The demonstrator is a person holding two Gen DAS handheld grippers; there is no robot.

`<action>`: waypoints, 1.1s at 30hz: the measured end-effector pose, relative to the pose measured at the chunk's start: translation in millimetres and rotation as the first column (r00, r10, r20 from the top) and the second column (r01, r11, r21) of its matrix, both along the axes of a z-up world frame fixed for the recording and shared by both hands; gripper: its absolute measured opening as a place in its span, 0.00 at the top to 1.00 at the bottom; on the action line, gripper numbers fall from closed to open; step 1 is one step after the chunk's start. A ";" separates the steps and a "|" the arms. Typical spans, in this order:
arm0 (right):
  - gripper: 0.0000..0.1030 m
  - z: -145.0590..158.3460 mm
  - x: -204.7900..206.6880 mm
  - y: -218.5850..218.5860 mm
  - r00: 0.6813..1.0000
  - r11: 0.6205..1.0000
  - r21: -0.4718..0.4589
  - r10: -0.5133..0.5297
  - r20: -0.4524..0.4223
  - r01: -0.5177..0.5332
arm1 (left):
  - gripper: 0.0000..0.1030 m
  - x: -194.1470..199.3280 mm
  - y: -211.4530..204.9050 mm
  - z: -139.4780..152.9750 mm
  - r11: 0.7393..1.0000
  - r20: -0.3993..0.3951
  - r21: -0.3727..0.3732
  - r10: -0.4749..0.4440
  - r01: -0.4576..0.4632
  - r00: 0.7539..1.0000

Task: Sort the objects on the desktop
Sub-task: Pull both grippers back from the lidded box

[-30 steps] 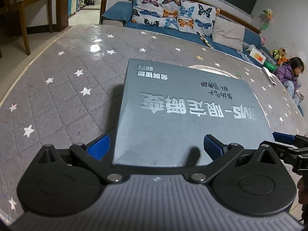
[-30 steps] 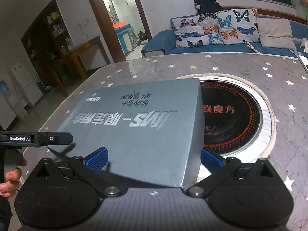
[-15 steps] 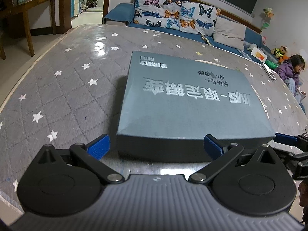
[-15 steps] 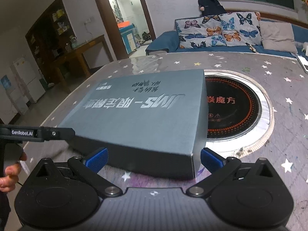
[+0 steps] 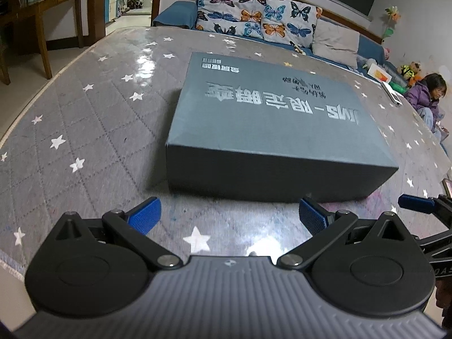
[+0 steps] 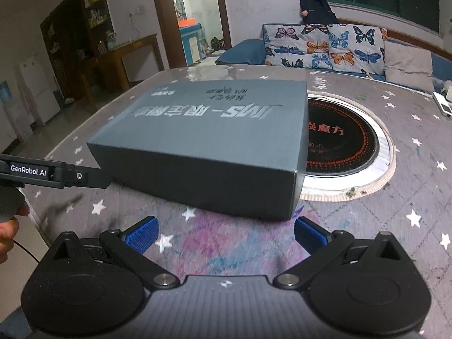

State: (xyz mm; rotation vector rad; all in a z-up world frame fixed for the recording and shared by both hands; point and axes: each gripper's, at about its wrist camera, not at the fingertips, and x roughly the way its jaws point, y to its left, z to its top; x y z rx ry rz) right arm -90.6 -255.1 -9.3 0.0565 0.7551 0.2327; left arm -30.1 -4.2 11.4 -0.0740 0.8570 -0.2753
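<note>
Your left hand-held gripper (image 5: 228,216) sits low over the bench (image 5: 84,130), its blue fingers (image 5: 142,215) spread wide with nothing between them but the starred grey cover. Your right hand-held gripper (image 6: 224,233) is spread just as wide and pinches nothing; below it the cover carries a pink and purple stain (image 6: 197,243). In the left view, the tip of your right gripper pokes in at 3 o'clock; in the right view, your left gripper's black side bar reaches in at 9 o'clock, with your hand (image 6: 8,223) below it.

Just past both sets of fingertips, at 12 o'clock, lies the box (image 5: 271,130), flat on the bench, grey-blue with silver lettering on its lid that reads upside down to you. Neither gripper touches it; its near side faces your left gripper, and its near right corner points toward your right one.

Beyond the box at 1 o'clock in the right view, a round black cooktop (image 6: 347,141) with orange markings is set into the bench, and the box's right edge covers part of its rim. At the bench's far right edge lies a small white device (image 6: 442,104).

Behind the bench stands a blue sofa (image 5: 175,14) with butterfly cushions (image 5: 254,14). A person (image 5: 429,96) in a purple jacket sits at 2 o'clock in the left view. A wooden side table (image 5: 48,8) stands at 10 o'clock.
</note>
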 end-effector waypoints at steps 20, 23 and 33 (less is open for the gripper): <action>0.00 -17.9 -21.4 23.2 0.999 0.996 -0.080 0.031 -0.016 -0.032 | 0.00 -36.7 -11.7 -13.3 0.998 0.024 0.069 0.004 -0.006 1.000; 0.00 -19.0 -21.7 24.5 0.999 0.996 -0.081 0.033 -0.017 -0.034 | 0.00 -38.1 -14.2 -14.2 0.997 0.026 0.078 0.005 -0.007 1.000; 0.00 -23.1 -23.0 25.8 0.999 0.996 -0.079 0.029 -0.022 -0.031 | 0.00 -37.8 -14.1 -18.6 0.996 0.014 0.084 0.022 -0.023 1.000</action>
